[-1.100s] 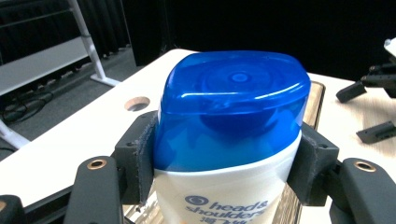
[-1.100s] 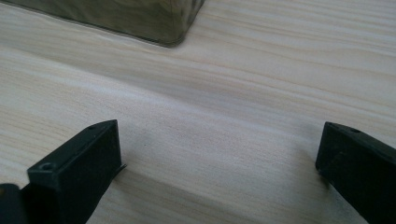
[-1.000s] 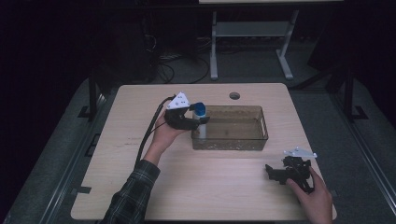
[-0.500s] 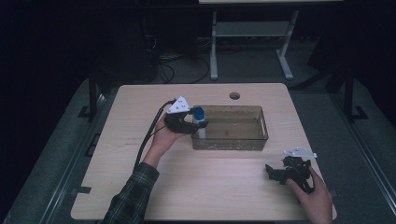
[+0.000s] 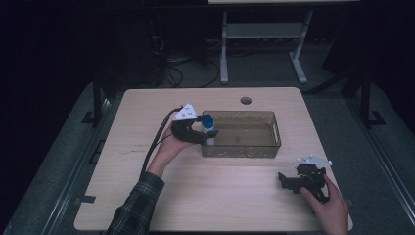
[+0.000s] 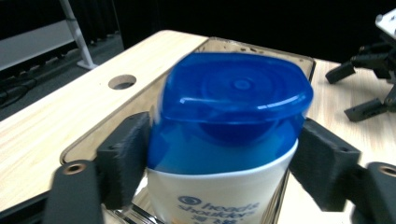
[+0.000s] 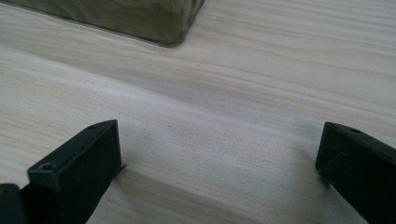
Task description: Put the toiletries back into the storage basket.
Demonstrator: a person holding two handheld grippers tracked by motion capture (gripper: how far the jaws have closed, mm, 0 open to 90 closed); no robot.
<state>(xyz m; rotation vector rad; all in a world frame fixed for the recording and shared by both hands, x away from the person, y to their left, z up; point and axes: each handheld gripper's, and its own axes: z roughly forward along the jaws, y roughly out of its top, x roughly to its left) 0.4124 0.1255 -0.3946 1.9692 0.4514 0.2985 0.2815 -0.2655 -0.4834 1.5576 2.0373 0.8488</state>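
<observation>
- Table (image 5: 147,205): pale wood, with a round hole (image 5: 245,100) just behind the tray.
- Tray (image 5: 274,128): clear and rectangular, it sits on the table and serves here as the landmark.
- Left gripper (image 5: 208,132): at the tray's left end, held in the person's left hand (image 5: 169,147). Its fingers (image 6: 123,163) have just been opening with the bottle between them; a small gap shows at the right pad, so they stand apart about it.
- Right gripper (image 5: 286,180): in front of the tray's right end, well apart from it and low over the table. Its fingers (image 7: 77,168) are spread wide over bare wood.
- Shampoo bottle (image 6: 224,154): white with a blue cap, upright at the tray's left end; the blue cap looks blurred.
</observation>
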